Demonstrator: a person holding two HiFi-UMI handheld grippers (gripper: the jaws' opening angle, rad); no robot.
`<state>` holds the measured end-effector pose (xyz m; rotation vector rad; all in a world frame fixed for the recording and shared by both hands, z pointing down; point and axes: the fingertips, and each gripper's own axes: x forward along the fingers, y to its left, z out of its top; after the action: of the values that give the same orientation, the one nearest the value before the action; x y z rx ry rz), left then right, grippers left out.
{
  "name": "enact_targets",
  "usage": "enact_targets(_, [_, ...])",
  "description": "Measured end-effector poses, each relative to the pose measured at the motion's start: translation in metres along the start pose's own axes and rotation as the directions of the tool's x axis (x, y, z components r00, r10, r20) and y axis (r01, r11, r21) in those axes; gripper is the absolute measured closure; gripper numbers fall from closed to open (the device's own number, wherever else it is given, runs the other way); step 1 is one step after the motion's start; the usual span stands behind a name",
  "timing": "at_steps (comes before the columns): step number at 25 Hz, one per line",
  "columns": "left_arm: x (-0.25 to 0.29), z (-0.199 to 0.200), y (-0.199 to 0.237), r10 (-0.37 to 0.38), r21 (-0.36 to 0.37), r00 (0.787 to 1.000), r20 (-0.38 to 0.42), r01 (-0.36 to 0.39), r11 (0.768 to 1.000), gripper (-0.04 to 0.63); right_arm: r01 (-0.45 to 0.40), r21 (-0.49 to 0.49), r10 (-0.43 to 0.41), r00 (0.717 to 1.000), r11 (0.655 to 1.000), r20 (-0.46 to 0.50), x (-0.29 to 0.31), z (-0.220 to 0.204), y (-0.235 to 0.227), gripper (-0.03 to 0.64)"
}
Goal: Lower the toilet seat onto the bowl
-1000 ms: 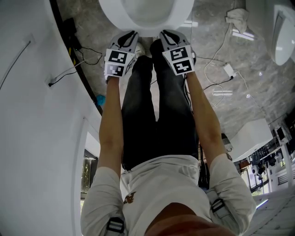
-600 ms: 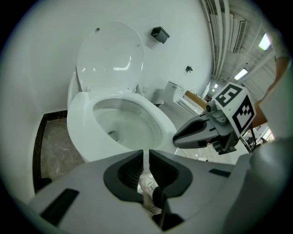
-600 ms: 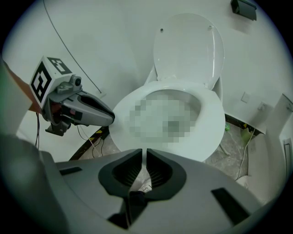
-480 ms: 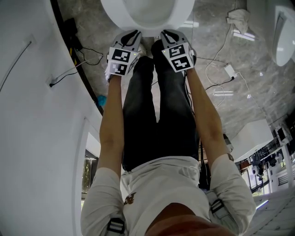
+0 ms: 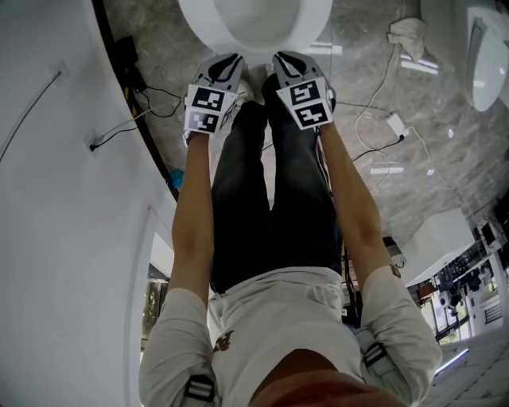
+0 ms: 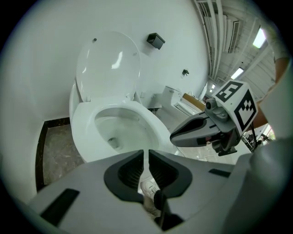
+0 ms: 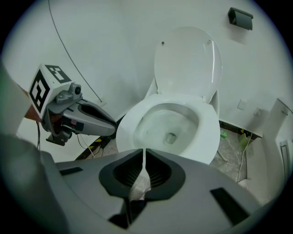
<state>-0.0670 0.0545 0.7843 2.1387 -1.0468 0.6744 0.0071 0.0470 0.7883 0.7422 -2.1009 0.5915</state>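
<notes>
Right gripper (image 7: 145, 154) jaws just closed further, empty

We stand before the toilet bowl (image 5: 254, 24), and our legs (image 5: 270, 199) reach down to the floor (image 5: 358, 48) just in front of it. The toilet seat (image 7: 211, 132) lies flat on the bowl, and the lid (image 7: 187, 61) stands upright behind it, against the back wall (image 7: 114, 41). On this wall, above the lid and a little to its right, there is a small box (image 7: 240, 18). To our left a cable (image 5: 131, 119) runs over the floor to the side wall (image 5: 56, 199). To our right lies a second cable (image 5: 372, 89) with an adapter (image 5: 395, 122), and further back a cloth (image 5: 407, 33). At the far right another fixture (image 5: 485, 56) stands well apart from the bowl
</notes>
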Motion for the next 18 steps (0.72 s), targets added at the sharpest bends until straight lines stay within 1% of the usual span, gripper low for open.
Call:
enact_targets(4, [-0.017, 0.012, -0.004, 0.012, 0.009, 0.999, 0.031, -0.013, 1.000, 0.548, -0.001, -0.011, 0.001, 0.999, 1.000, 0.043, -0.017, 0.015, 0.009, 0.584])
enact_targets(9, [-0.038, 0.036, -0.009, 0.035, 0.028, 0.995, 0.089, -0.038, 0.999, 0.560, 0.024, -0.022, -0.022, 0.993, 0.999, 0.112, -0.045, 0.037, 0.011, 0.594])
enact_targets(18, [-0.102, 0.084, -0.027, 0.055, 0.067, 0.983, 0.174, -0.068, 0.995, 0.571, 0.070, -0.035, -0.060, 0.971, 0.997, 0.230, -0.119, 0.086, 0.021, 0.595])
